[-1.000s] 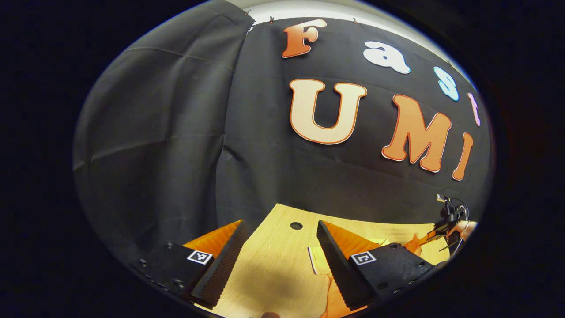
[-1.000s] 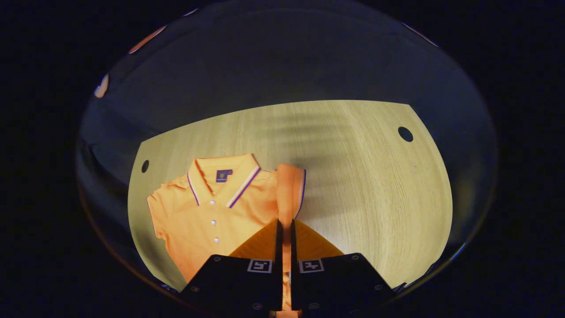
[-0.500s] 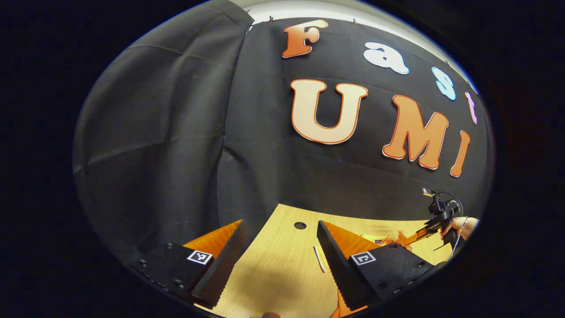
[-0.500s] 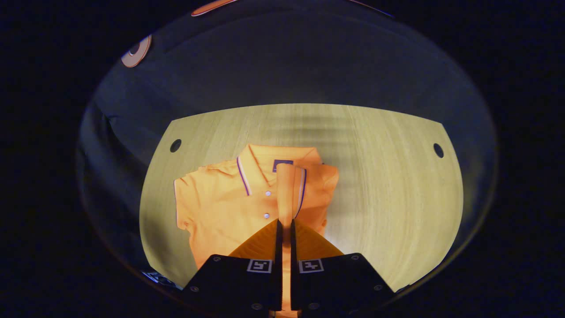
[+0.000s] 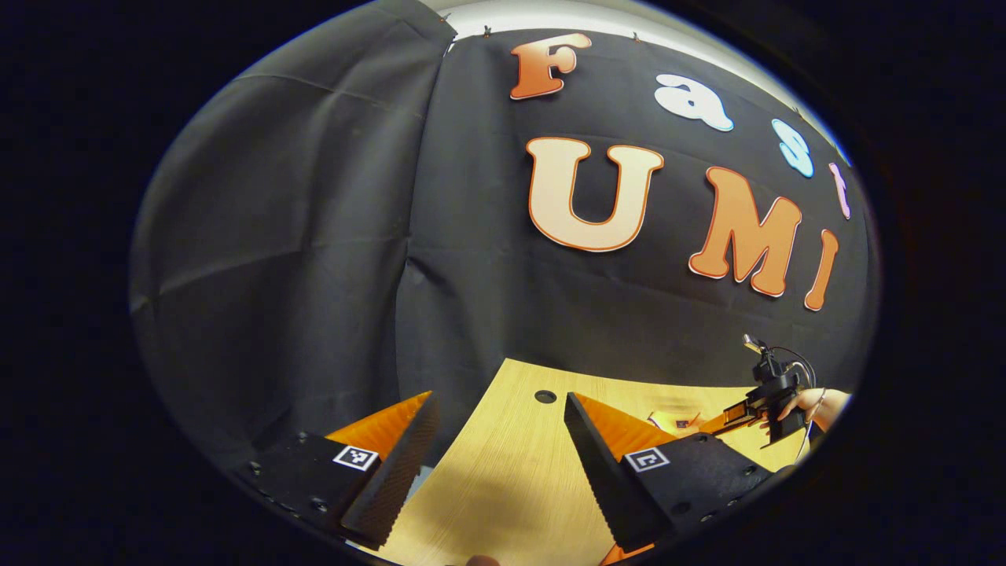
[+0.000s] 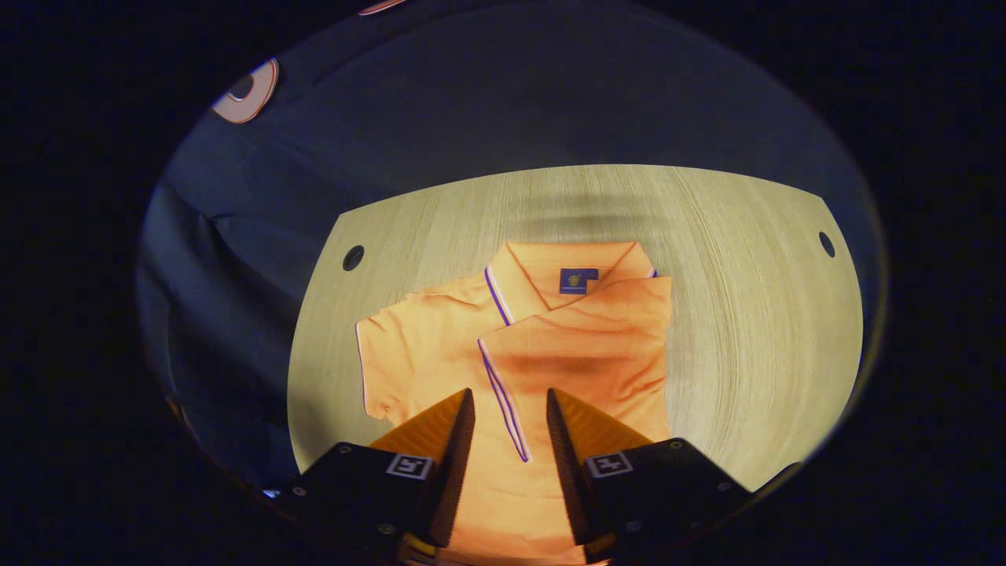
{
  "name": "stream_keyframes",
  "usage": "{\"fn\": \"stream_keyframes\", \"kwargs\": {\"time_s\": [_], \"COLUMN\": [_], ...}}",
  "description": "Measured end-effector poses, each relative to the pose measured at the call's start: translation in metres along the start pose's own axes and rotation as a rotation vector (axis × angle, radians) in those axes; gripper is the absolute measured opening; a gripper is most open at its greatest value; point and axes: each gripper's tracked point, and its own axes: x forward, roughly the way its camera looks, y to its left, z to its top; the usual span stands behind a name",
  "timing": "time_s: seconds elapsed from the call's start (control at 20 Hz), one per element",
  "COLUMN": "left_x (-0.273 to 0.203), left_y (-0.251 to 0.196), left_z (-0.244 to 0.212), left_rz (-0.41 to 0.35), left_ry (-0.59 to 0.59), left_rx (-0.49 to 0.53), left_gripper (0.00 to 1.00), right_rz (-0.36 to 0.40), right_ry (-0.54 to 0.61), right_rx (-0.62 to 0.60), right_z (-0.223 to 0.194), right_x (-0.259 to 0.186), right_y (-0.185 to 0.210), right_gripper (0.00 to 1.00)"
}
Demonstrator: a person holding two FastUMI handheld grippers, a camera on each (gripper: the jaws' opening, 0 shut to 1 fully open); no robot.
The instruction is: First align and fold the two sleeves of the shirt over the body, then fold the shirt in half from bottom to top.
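An orange polo shirt lies face up on the wooden table, collar at the far side. One sleeve lies folded flat over the chest, its purple-trimmed edge running between my fingers. The other sleeve is spread out to the left. My right gripper hovers open just above the folded sleeve, holding nothing. My left gripper is open over bare table, tilted up toward the wall. In the left gripper view the right gripper shows far right in a hand, with a bit of the shirt below it.
The table has round holes near its far corners, one on the right and one ahead of my left gripper. Black cloth walls close the booth behind and to the left. Bare wood lies right of the shirt.
My right gripper carried the sleeve leftward over the body, then opened and let it go; the sleeve now lies flat on the chest. The left gripper barely shifted.
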Motion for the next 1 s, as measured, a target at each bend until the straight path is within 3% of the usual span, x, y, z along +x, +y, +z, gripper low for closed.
{"fn": "stream_keyframes", "kwargs": {"time_s": [0.05,0.15,0.25,0.65,1.0], "left_x": [0.0,0.001,0.001,0.022,0.068], "left_y": [-0.002,-0.005,-0.011,-0.082,-0.156], "left_z": [-0.002,-0.003,-0.007,-0.027,-0.087], "left_rz": [-0.004,-0.01,-0.024,-0.14,-0.244], "left_ry": [0.003,0.008,0.019,0.114,0.359], "left_rx": [-0.003,-0.004,-0.009,0.007,-0.025], "left_gripper": [0.98,0.98,0.98,0.98,0.98], "right_rz": [-0.004,-0.053,-0.101,-0.175,-0.226], "right_ry": [-0.008,-0.048,-0.113,-0.319,-0.482], "right_rx": [-0.008,-0.005,-0.003,-0.009,-0.065], "right_z": [-0.001,0.003,0.012,0.026,0.027], "right_x": [0.001,-0.001,-0.013,-0.094,-0.171], "right_y": [0.001,-0.007,-0.019,-0.055,-0.094], "right_gripper": [0.75,0.99,0.99,0.99,0.99]}}
